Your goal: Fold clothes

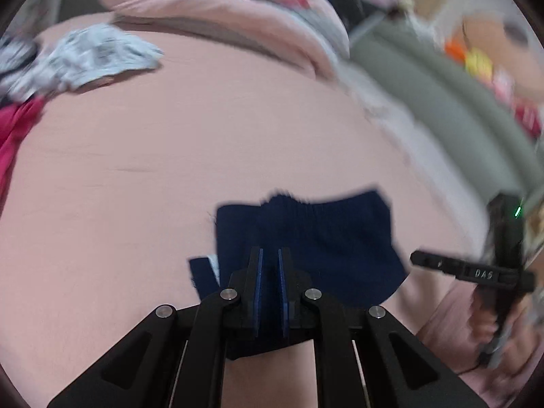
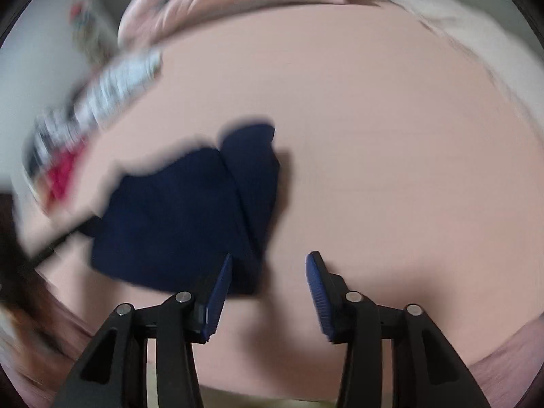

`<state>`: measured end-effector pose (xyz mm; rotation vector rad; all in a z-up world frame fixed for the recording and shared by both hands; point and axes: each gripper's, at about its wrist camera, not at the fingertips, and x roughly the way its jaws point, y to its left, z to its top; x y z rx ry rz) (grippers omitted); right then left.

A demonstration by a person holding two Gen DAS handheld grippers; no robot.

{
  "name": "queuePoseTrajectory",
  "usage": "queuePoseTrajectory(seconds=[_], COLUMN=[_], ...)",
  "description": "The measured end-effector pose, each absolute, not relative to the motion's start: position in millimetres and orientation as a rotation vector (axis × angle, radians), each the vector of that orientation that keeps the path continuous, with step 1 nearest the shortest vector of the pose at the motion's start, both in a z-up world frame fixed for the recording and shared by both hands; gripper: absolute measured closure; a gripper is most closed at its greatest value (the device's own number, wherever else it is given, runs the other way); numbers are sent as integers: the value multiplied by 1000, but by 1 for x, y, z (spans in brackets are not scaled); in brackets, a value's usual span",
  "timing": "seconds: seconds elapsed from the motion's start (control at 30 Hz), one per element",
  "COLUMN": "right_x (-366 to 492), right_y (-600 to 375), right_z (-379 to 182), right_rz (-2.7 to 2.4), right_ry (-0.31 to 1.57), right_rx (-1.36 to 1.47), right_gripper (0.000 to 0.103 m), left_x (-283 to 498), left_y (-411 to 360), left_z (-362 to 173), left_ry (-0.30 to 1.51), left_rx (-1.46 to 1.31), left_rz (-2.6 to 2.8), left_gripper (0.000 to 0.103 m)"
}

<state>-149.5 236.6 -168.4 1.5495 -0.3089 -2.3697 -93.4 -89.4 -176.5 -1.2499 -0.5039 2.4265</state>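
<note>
A small navy-blue ribbed garment (image 1: 340,238) lies folded on the pink bed sheet (image 1: 170,170). My left gripper (image 1: 270,255) is at its near edge with its blue pads close together and navy cloth between them; some cloth hangs below the fingers. In the right wrist view the same navy garment (image 2: 170,221) lies to the left of my right gripper (image 2: 270,261). That gripper is open over the bare sheet (image 2: 374,136), and only its left pad (image 2: 221,282) overlaps the garment's near corner. The right gripper's black body (image 1: 476,272) shows at the right edge of the left wrist view.
A grey-white patterned garment (image 1: 95,54) and a magenta one (image 1: 17,136) lie heaped at the far left of the bed. A rumpled pink duvet (image 1: 221,10) runs along the far side. A grey-green padded edge (image 1: 459,102) borders the right. Both views are motion-blurred.
</note>
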Motion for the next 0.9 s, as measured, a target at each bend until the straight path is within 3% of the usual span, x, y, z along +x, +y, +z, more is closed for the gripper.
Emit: queuePoseTrajectory(seconds=[0.07,0.1,0.2,0.37,0.43,0.5,0.53,0.57,0.6,0.63,0.7,0.8,0.9], right_x=[-154,-157,-170,-186,-188,-191,-193,-195,-196,-196,-194,-194,-194], right_y=[227,223,217,224,221,216,214,205,195,187,185,193,203], right_z=[-166,-169,-188,-218,-222,-227,-229,-227,-225,-223,-225,-233,-232], right_rz=[-2369,-2384,-2366,-2278,-2287,-2289,-2290,-2290,-2289,-2267,-2243,-2202,-2176], right_ry=[-225,-175,-150,-304,-321,-351,-366,-318,-262,-237,-239,-299,-375], right_rx=[1531,1541,1598,1650,1631,1632,1632,1632,1632,1615,1587,1569,1539], right_gripper=[49,48,48,43,36,23,23,24,34,51,53,53,57], left_x=[-91,-91,-89,-101,-98,-98,-100,-101,-103,-105,-109,-111,-112], left_y=[-105,-111,-120,-111,-108,-105,-103,-102,-101,-99,-93,-90,-106], left_z=[-183,-189,-203,-215,-214,-213,-213,-213,-213,-213,-218,-222,-227], left_ry=[-601,-636,-770,-723,-713,-700,-699,-703,-723,-744,-766,-737,-898], left_rx=[-1288,-1320,-1355,-1409,-1412,-1421,-1420,-1415,-1400,-1385,-1381,-1410,-1394], left_rz=[2416,2411,2359,2339,2360,2376,2376,2374,2359,2342,2305,2301,2205], left_gripper=[61,38,36,36,34,34,34,34,34,39,49,86,87])
